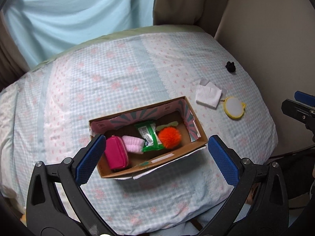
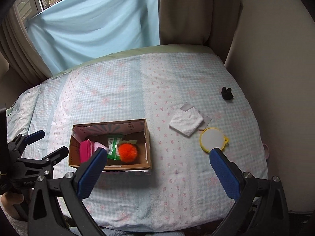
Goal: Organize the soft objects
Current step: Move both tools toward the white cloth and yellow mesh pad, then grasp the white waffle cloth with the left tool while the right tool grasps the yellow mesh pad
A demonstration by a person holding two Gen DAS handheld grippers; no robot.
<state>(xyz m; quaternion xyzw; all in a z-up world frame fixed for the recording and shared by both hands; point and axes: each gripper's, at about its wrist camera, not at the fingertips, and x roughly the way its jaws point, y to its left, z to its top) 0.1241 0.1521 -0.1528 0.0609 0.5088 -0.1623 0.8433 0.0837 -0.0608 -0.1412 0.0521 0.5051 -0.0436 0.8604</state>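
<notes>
I have both claws hanging above the bed (image 2: 177,186), and both are released, fingers spread wide with nothing between them. My left claw (image 1: 155,157) hovers over the cardboard box (image 1: 196,147), its left finger (image 1: 90,157) lined up over the box's left end and its right finger (image 1: 222,161) just past the box's near right corner. My right claw (image 2: 157,173) hangs over the near part of the bed, to the right of the box (image 2: 148,137) in its own view; its left finger (image 2: 92,171) overlaps the box's near edge and its right finger (image 2: 224,171) sits just below the round pad (image 2: 211,138).

Inside the box, from left to right, I see a pink zip pouch (image 1: 116,155), a light pink fluffy item (image 1: 133,143), a green packet (image 1: 149,135) standing tilted, and an orange pompom (image 1: 169,135). A pale green fuzzy thing (image 1: 169,125) lies behind the pompom against the far wall.

Still outside the box, towards the bed's right edge: a folded white cloth (image 2: 186,121), the yellow-rimmed round pad touching its near corner, and a small black item (image 2: 227,93) further back, well apart from both. A light blue curtain (image 2: 94,19) hangs beyond the bed's far edge.
</notes>
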